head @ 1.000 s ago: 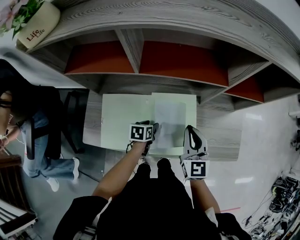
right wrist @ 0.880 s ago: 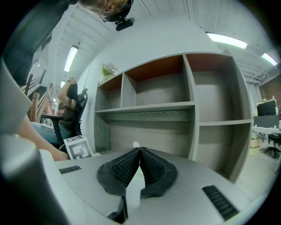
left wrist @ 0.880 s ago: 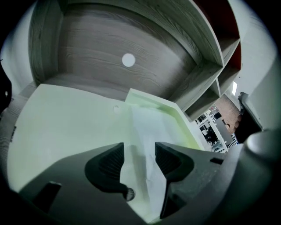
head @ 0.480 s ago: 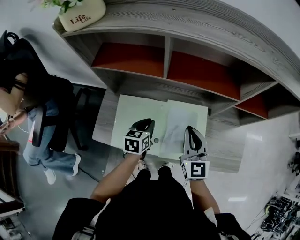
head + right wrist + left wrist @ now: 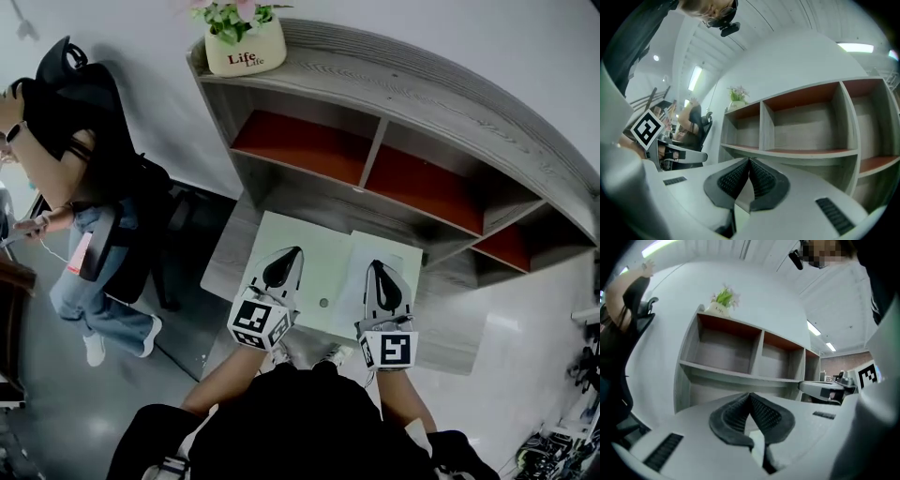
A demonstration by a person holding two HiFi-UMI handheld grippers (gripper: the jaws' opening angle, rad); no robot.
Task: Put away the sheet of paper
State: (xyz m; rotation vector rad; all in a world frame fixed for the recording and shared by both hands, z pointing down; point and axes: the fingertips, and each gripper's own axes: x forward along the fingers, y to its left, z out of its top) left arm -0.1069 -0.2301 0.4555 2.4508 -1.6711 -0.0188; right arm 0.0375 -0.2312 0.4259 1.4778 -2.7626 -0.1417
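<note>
The sheet of paper (image 5: 355, 281) lies flat on a pale green mat (image 5: 309, 258) on the desk, partly hidden by my right gripper. It is not in either gripper view. Both grippers are held up above the mat and point level at the shelf unit (image 5: 394, 103). My left gripper (image 5: 286, 255) (image 5: 750, 397) has just closed its jaws; the pads meet with nothing between them. The pads of my right gripper (image 5: 380, 268) (image 5: 749, 161) also meet at the tip and hold nothing. The shelf unit (image 5: 740, 352) (image 5: 806, 122) has open compartments with red backs.
A potted plant (image 5: 246, 45) stands on the shelf's top left end. A person (image 5: 80, 178) sits on a chair to the left of the grey desk (image 5: 225, 258). Cables lie on the floor at the lower right (image 5: 553, 450).
Both grippers have risen from the mat, the left one from beside the paper's near corner, turning level. The left jaws went from open to shut. The paper has stayed on the mat.
</note>
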